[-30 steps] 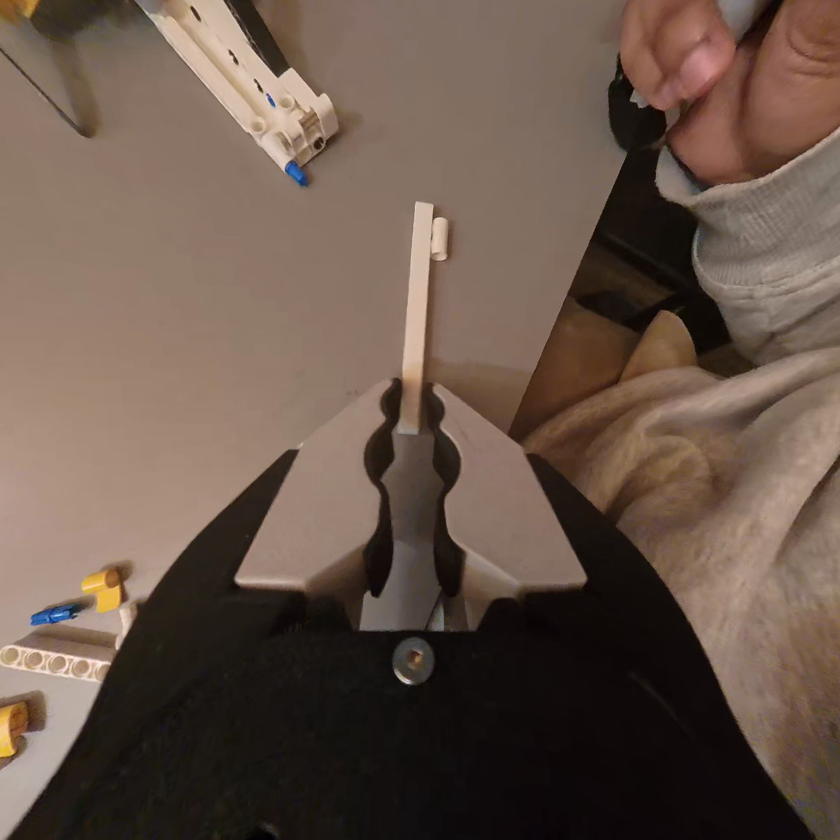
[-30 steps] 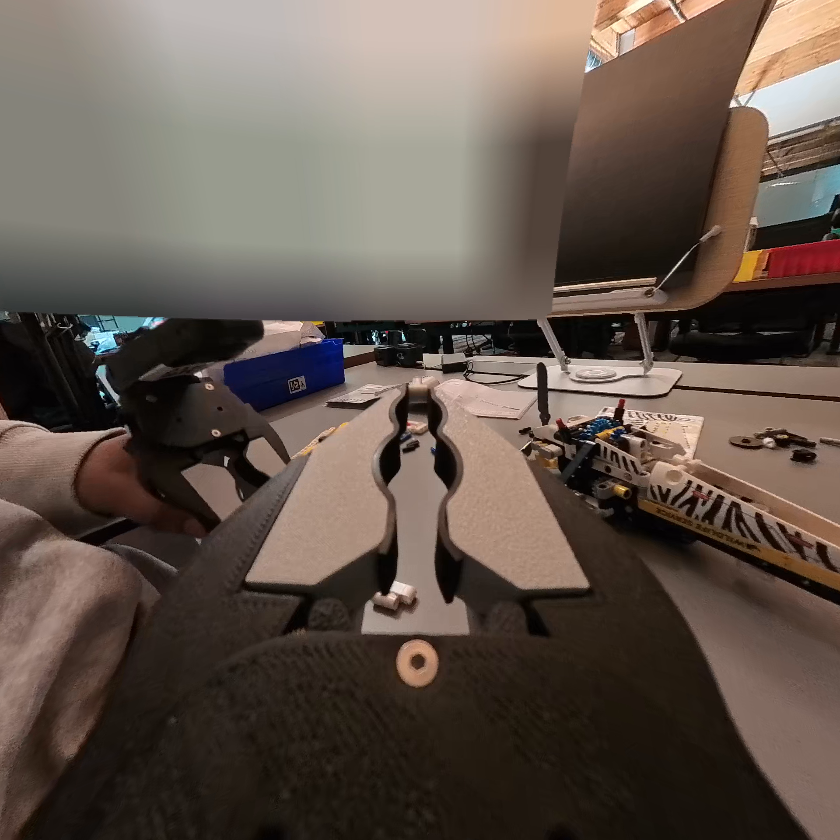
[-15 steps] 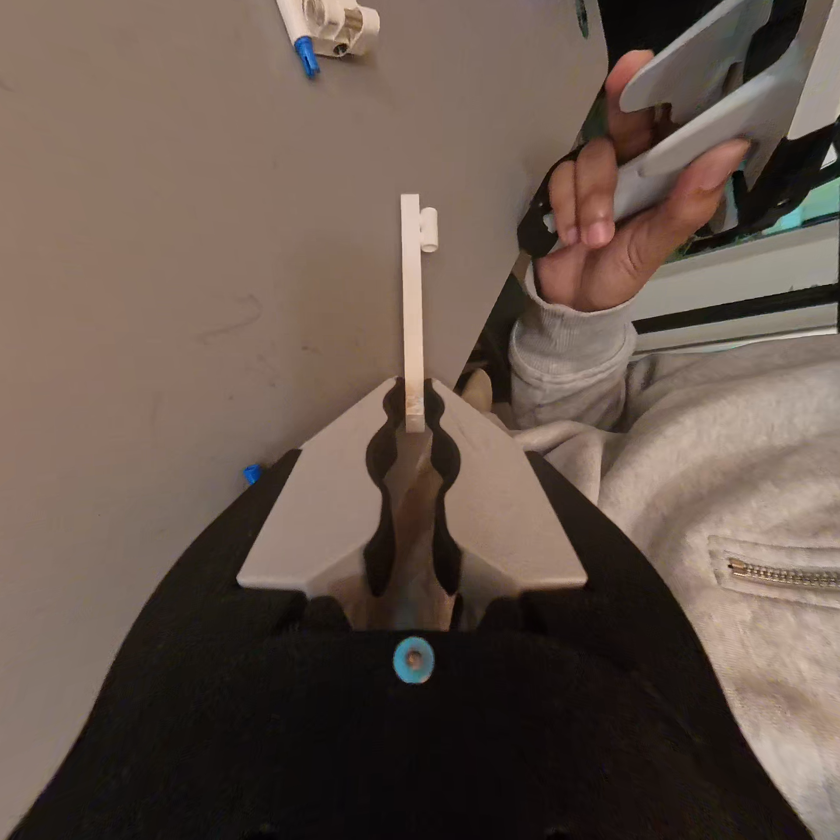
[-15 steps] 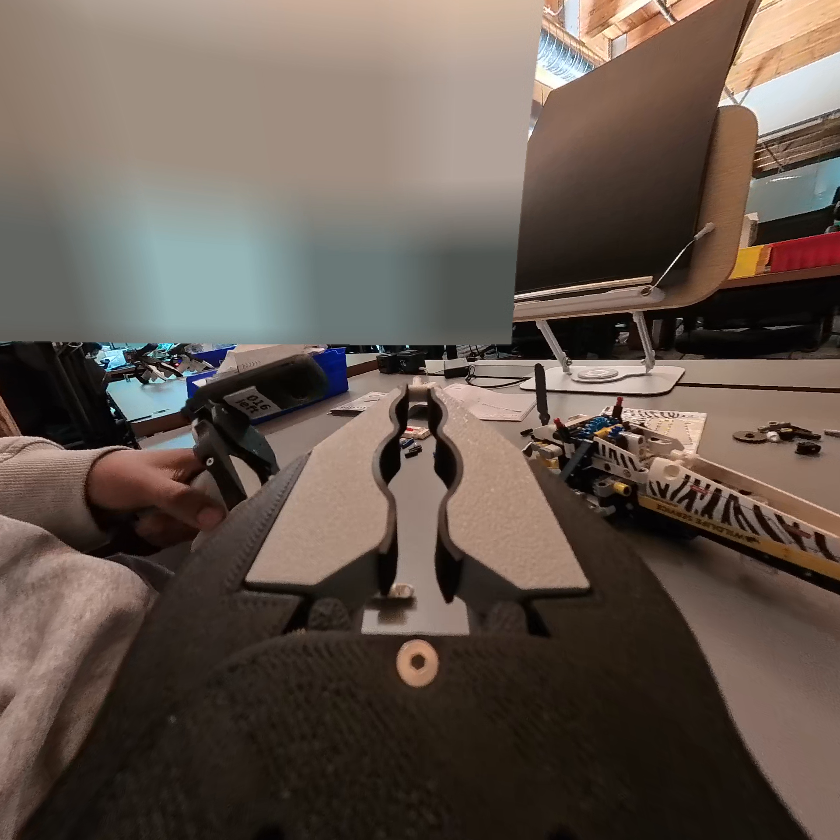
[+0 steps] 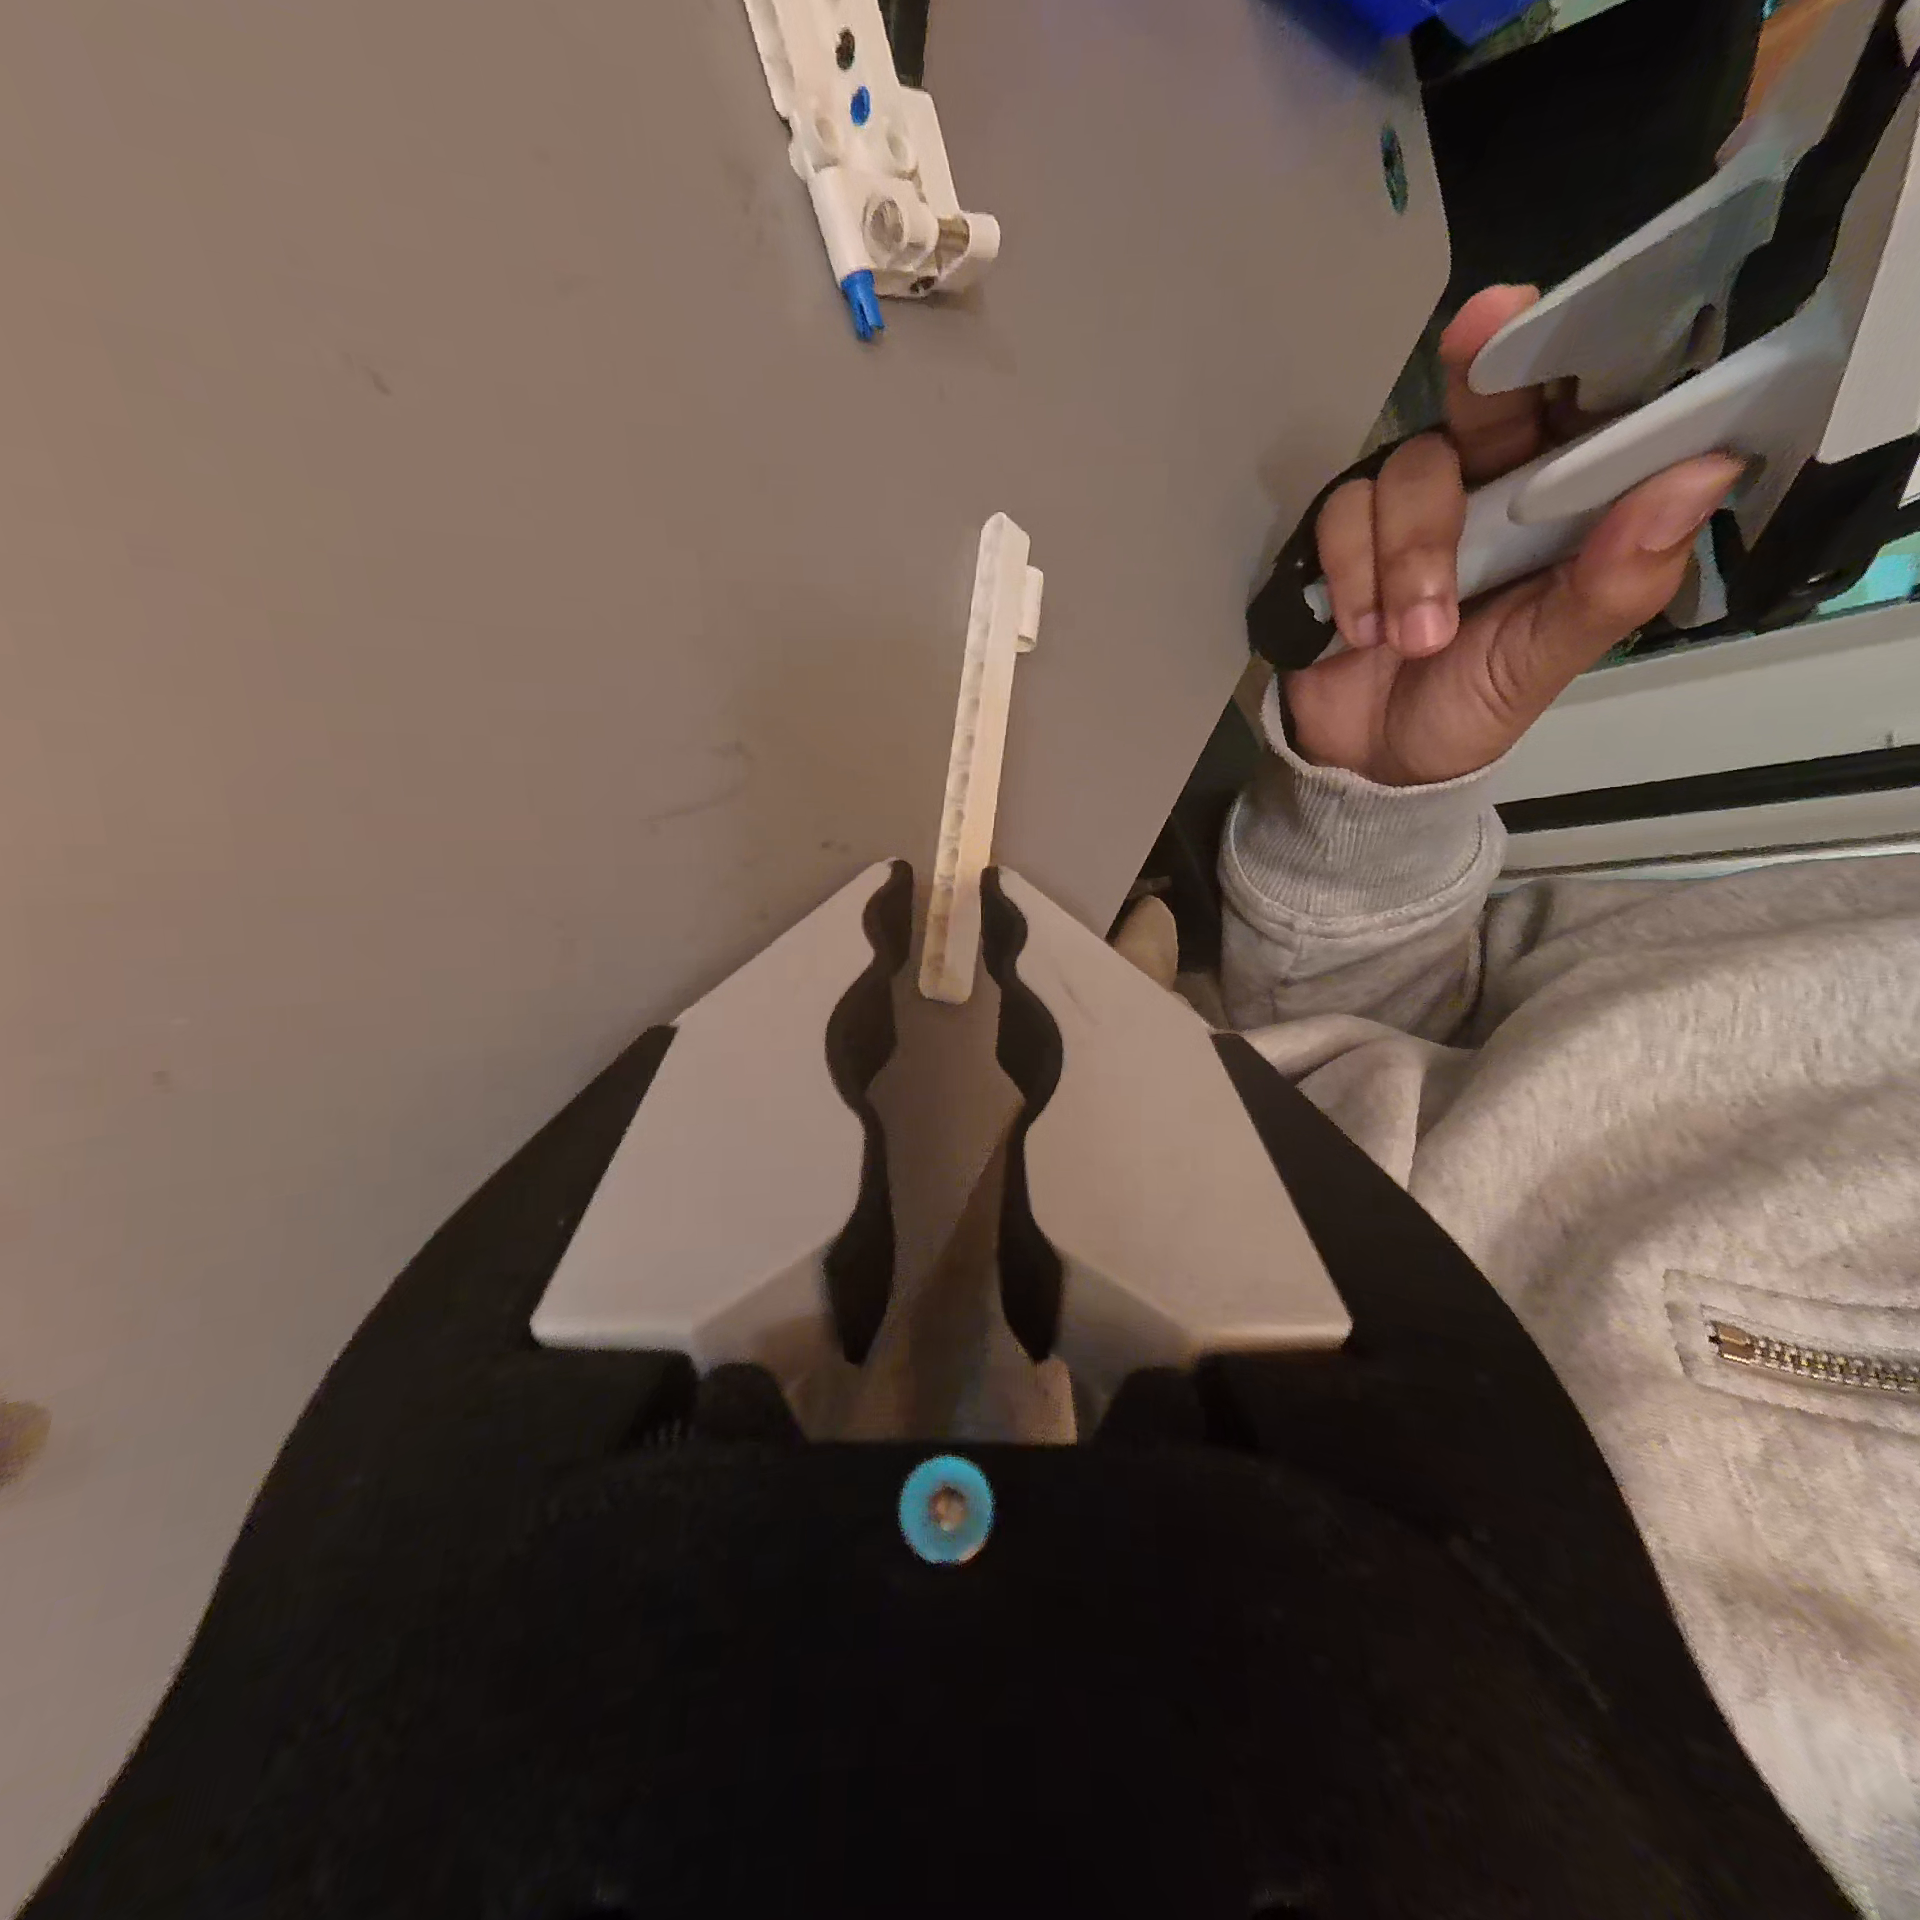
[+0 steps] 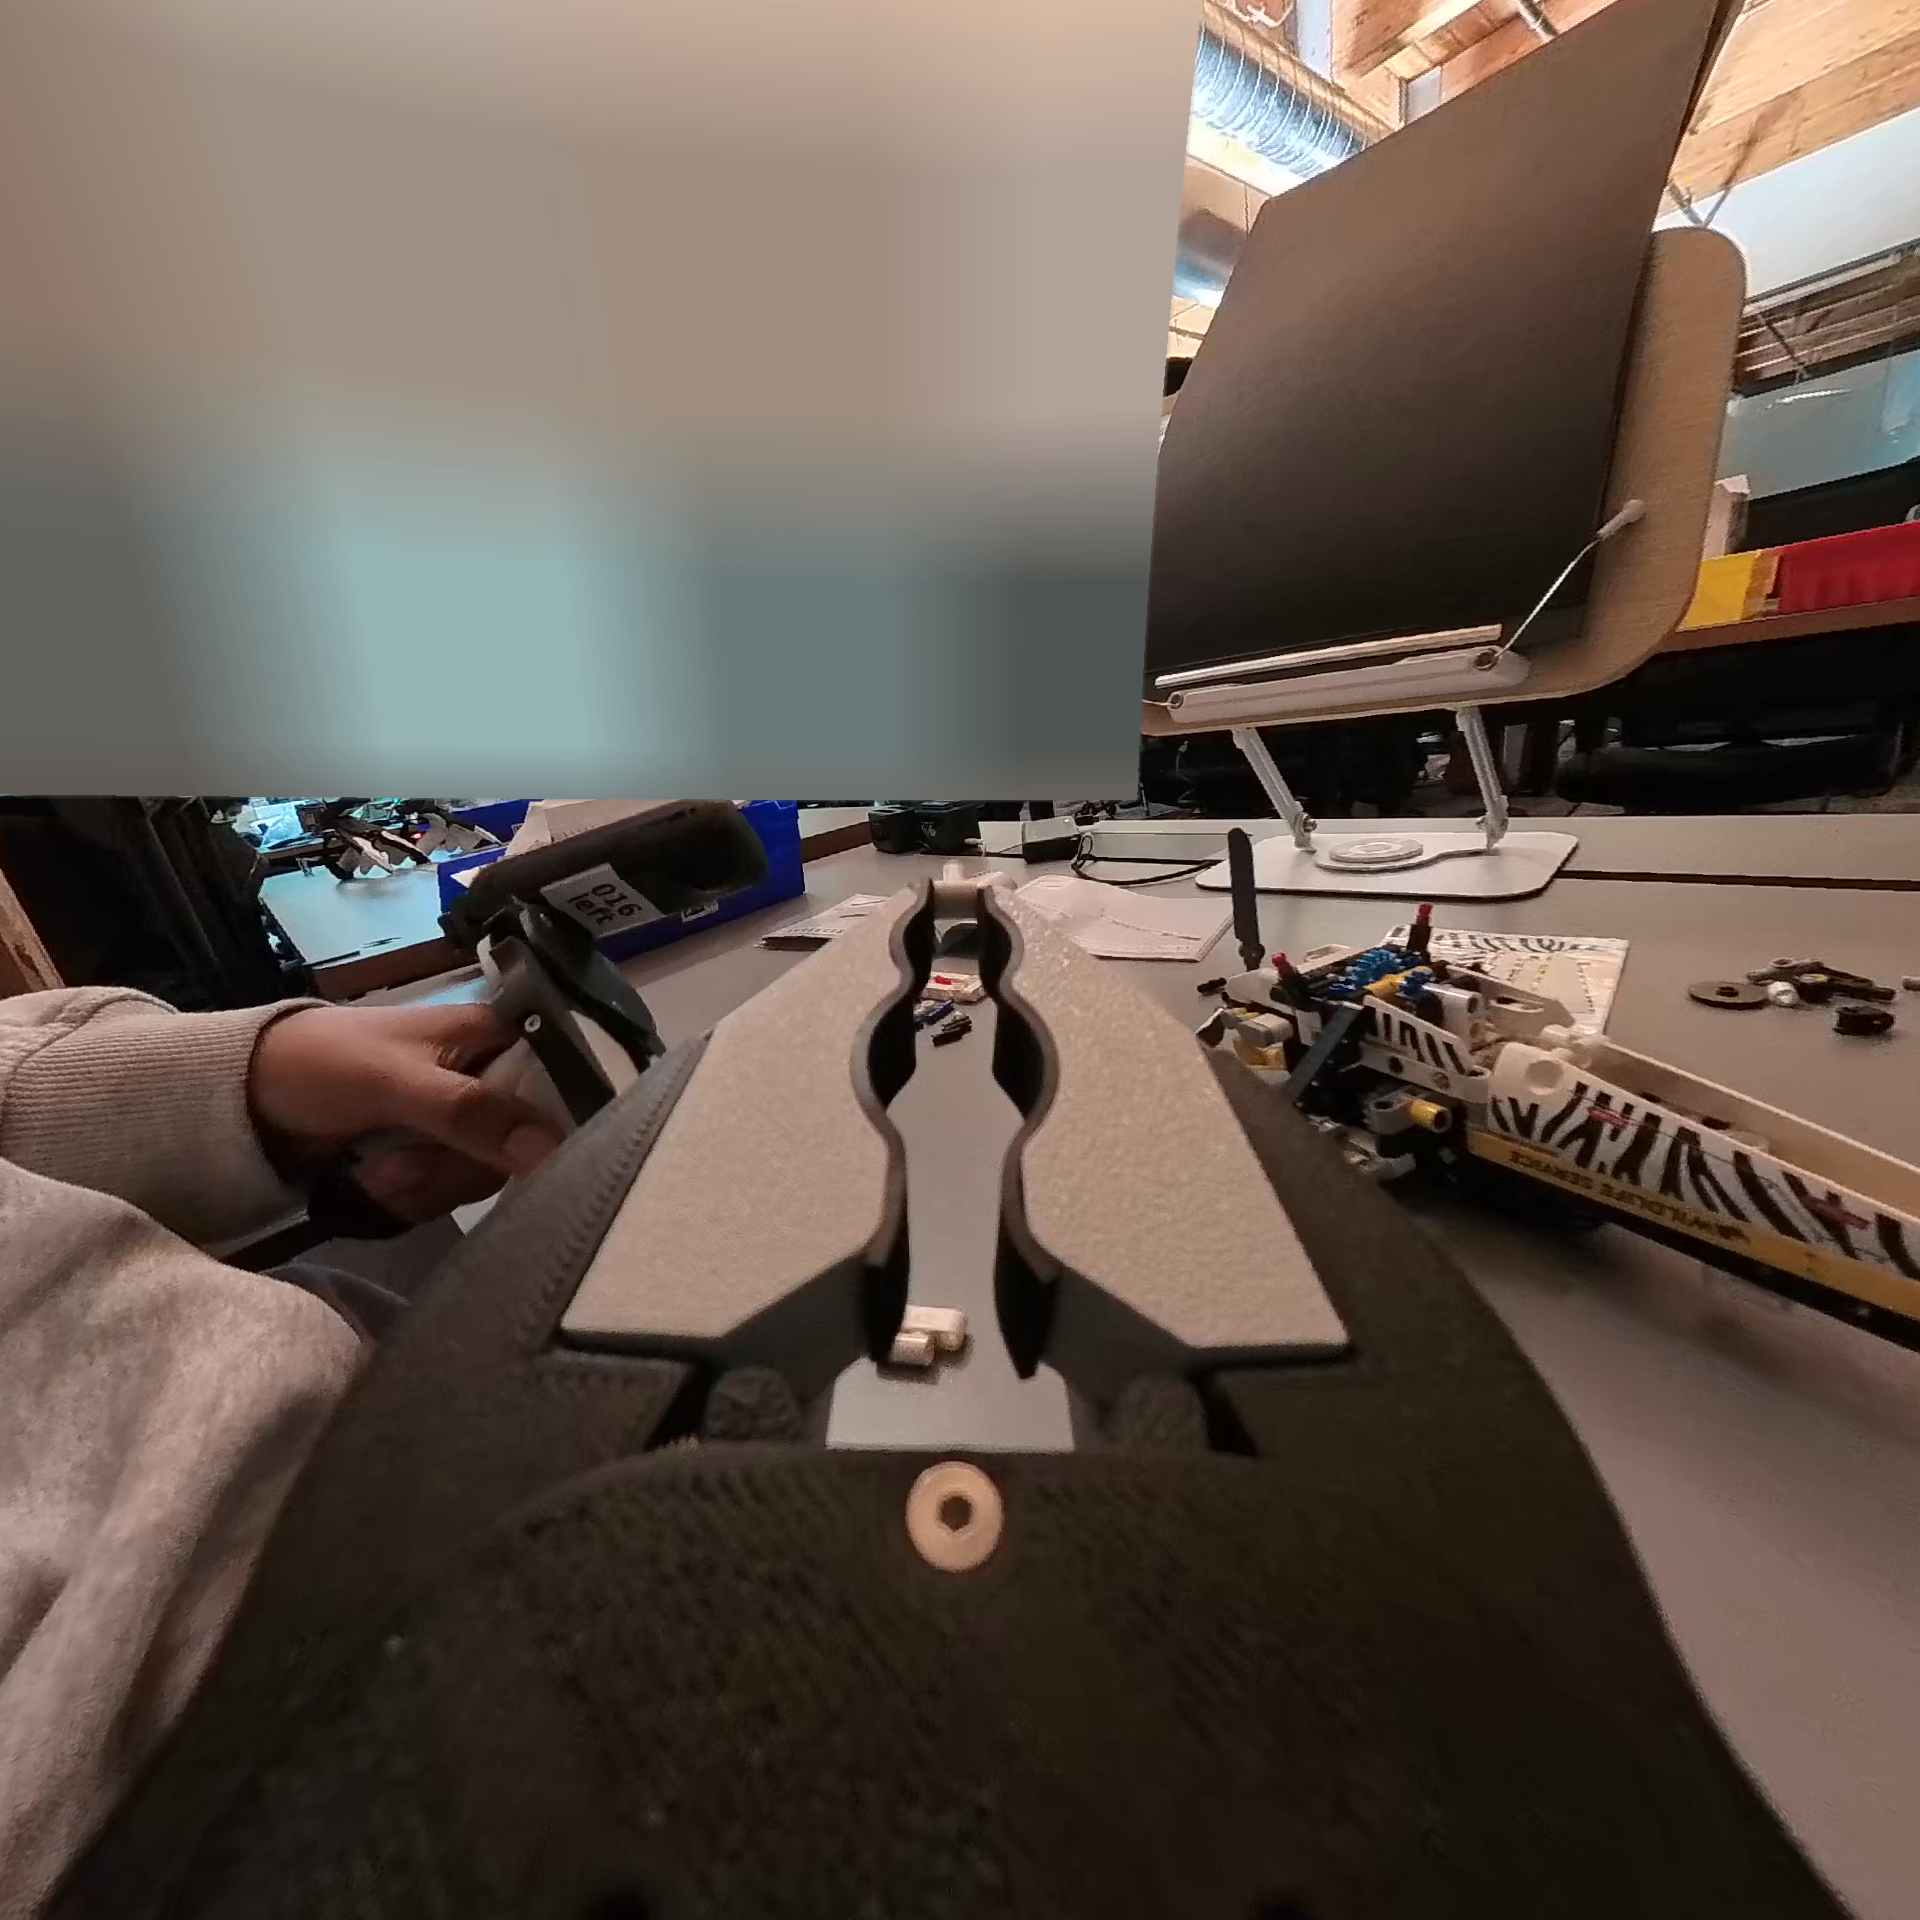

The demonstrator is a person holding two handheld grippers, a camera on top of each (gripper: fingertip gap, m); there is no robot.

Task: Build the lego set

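Observation:
My left gripper (image 5: 948,883) is shut on the near end of a long white beam (image 5: 977,748). The beam points away over the grey table and carries a small white pin (image 5: 1029,613) near its far end. A white assembly (image 5: 883,177) with a blue pin (image 5: 860,310) lies on the table beyond it. My right gripper (image 6: 958,902) is held low over the table, its jaws shut on a small white piece (image 6: 958,896) at the tips. The zebra-striped model (image 6: 1455,1081) lies to its right.
A hand (image 5: 1455,644) in a grey sleeve holds the right gripper's handle off the table edge (image 5: 1247,623). Two small white pins (image 6: 925,1340) lie under the right gripper. A dark screen on a stand (image 6: 1455,416), a booklet (image 6: 1527,966), loose dark parts (image 6: 1808,987) and a blue bin (image 6: 779,883) are farther back. My right gripper is the nearer one to the zebra-striped model (image 6: 1455,1081): about 15 centimeters, against 25 centimeters.
The left gripper has swung with the beam still in it: the yellow and blue loose parts left its view and the right hand came in. The right gripper has barely moved.

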